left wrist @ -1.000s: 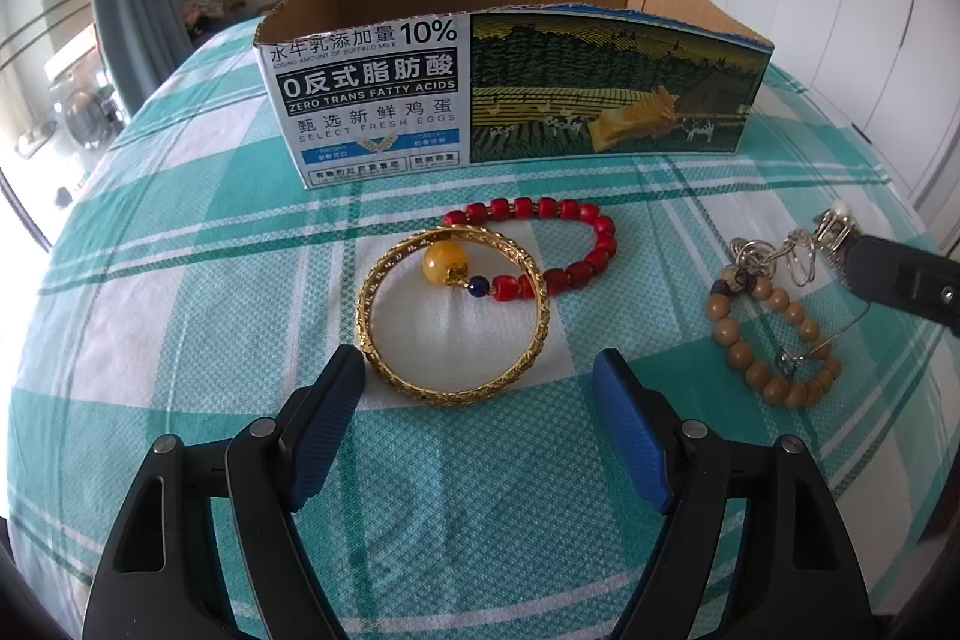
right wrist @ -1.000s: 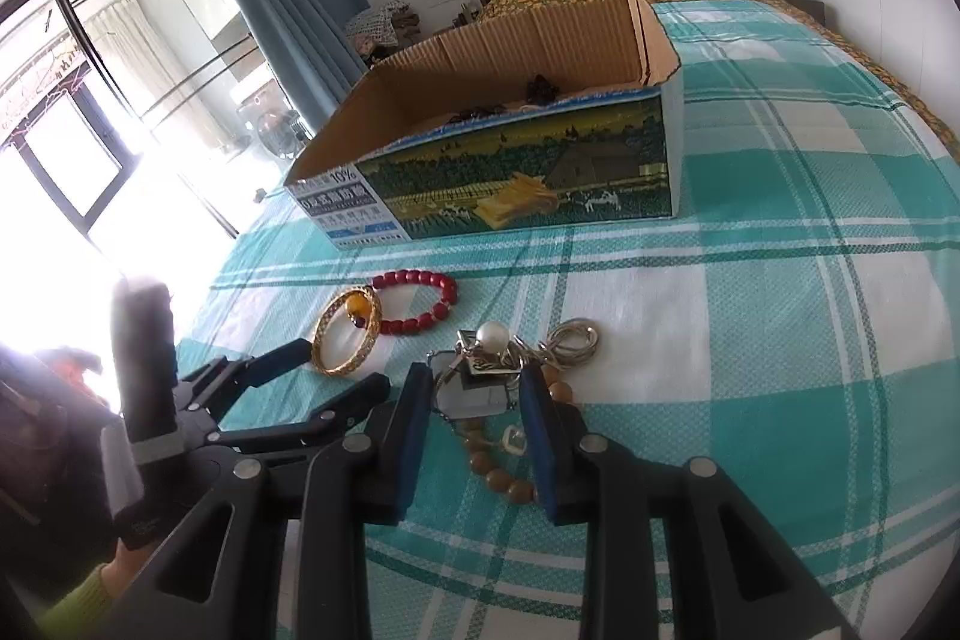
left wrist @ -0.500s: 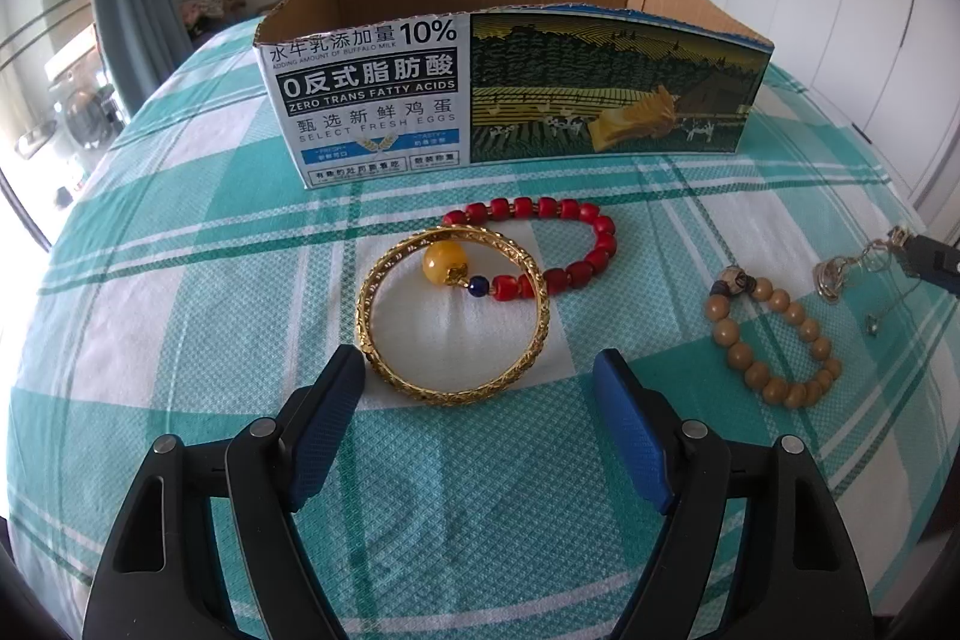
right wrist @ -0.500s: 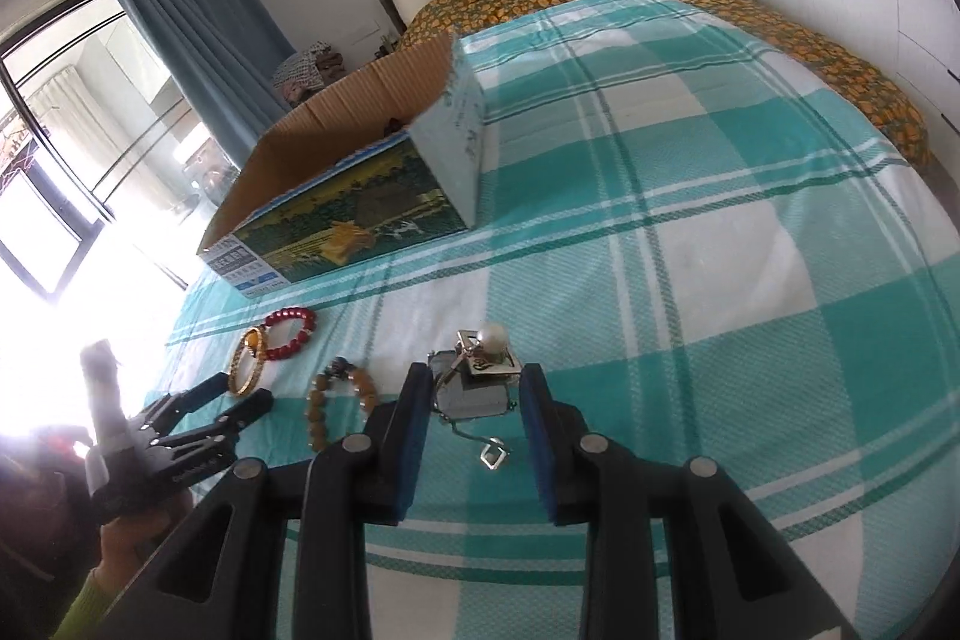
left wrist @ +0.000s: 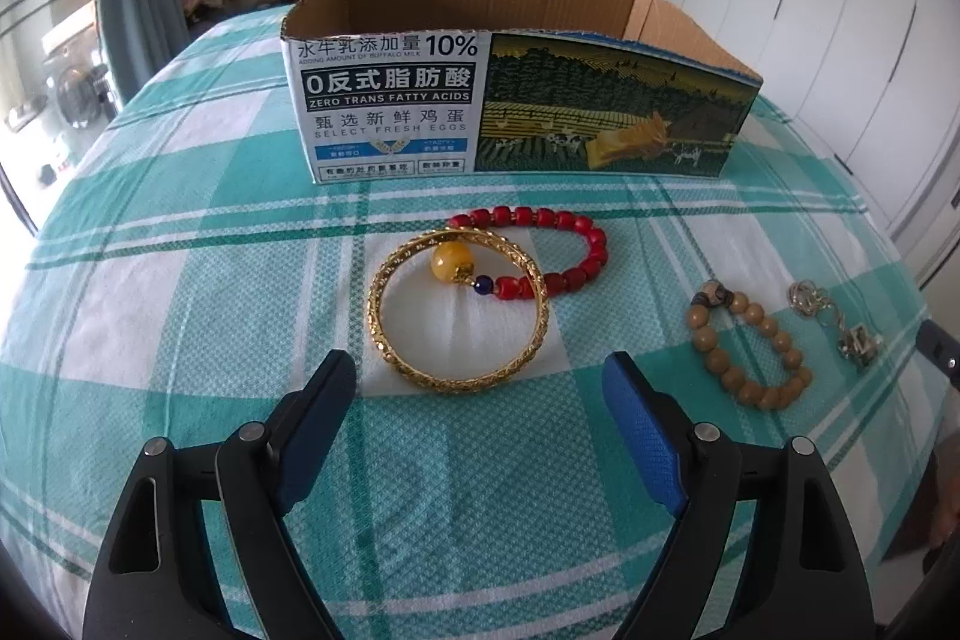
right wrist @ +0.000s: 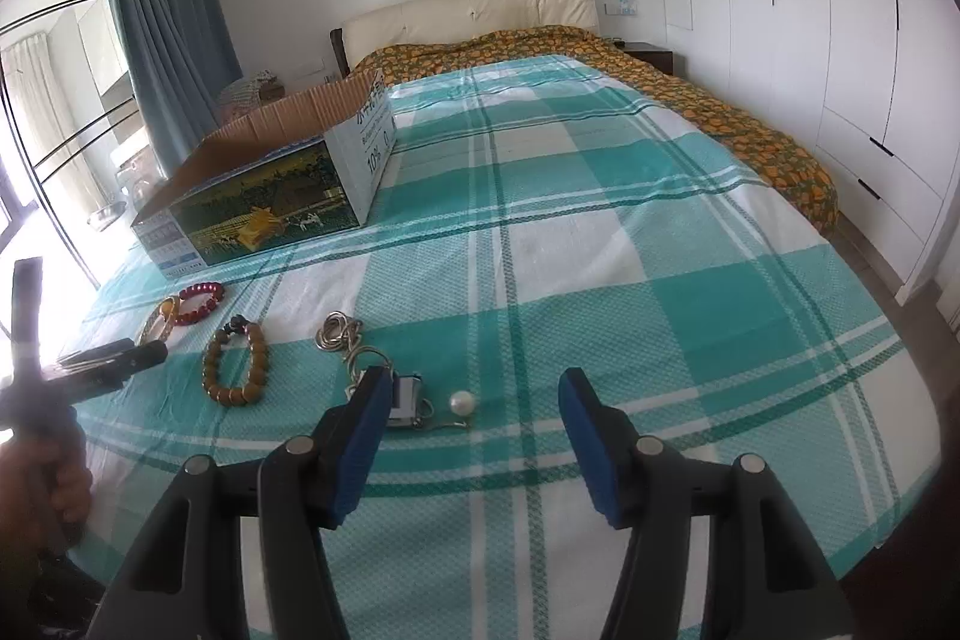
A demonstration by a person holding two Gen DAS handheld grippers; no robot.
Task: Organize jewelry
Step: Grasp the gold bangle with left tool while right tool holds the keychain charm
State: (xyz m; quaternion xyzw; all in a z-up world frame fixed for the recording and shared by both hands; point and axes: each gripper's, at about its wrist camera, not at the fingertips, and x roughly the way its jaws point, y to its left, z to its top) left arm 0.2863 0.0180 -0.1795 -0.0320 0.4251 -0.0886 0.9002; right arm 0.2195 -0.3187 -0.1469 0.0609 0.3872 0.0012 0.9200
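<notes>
Both the left tongs [left wrist: 477, 391] and right tongs [right wrist: 474, 415] gape wide, empty; a filigree gold bangle [left wrist: 457, 311] overlaps round red beads [left wrist: 543, 250] before the corrugated cardboard box [left wrist: 516, 100], interior unseen.

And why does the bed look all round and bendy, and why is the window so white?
Left wrist view: the fisheye lens bulges the bedspread and rounds the corners dark; the gold bangle stays sharp. Right wrist view: daylight overexposes the window to white, the cupboards curve, and the left hand-held gripper looks dim and soft against that glare.
</notes>
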